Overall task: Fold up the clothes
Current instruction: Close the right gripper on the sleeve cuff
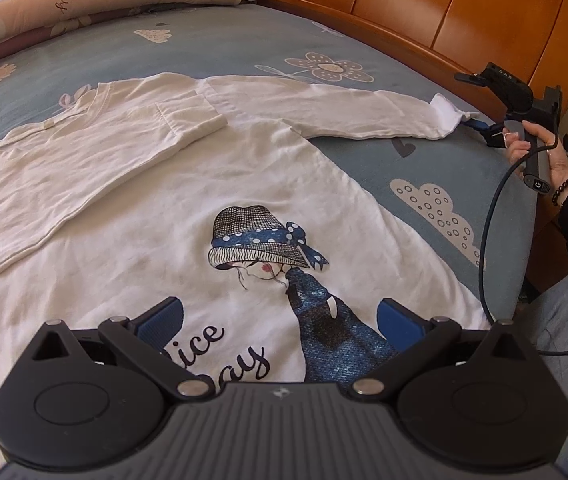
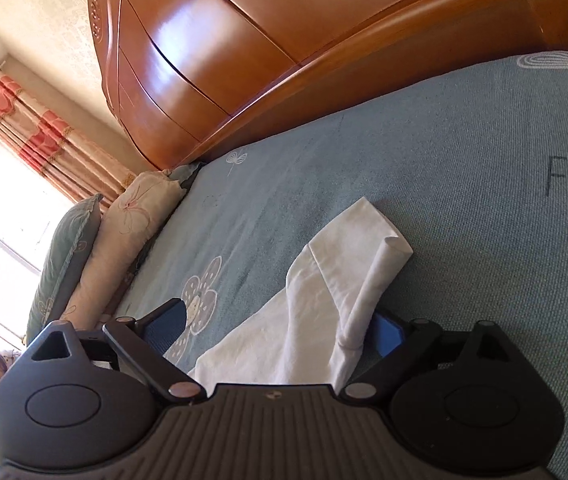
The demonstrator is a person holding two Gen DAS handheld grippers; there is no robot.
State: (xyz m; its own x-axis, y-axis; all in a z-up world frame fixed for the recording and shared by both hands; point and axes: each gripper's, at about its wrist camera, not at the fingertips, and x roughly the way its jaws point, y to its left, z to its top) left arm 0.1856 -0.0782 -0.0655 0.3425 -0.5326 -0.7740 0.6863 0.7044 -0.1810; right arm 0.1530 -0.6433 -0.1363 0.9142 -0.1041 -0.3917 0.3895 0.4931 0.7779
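Folding the white long-sleeve shirt (image 1: 132, 208), spread face up across the middle of the blue bed sheet (image 1: 244, 40), looks about a third done: one sleeve is already tucked over the chest. The other sleeve's cuff (image 2: 348, 264) lies between the right gripper (image 2: 280, 324) fingers, which are wide open and not pinching yet, so next they need to close and carry it inward. The left gripper (image 1: 280, 316), also open, hovers over the print reading "ice" and "ay"; the sheet says "FL".
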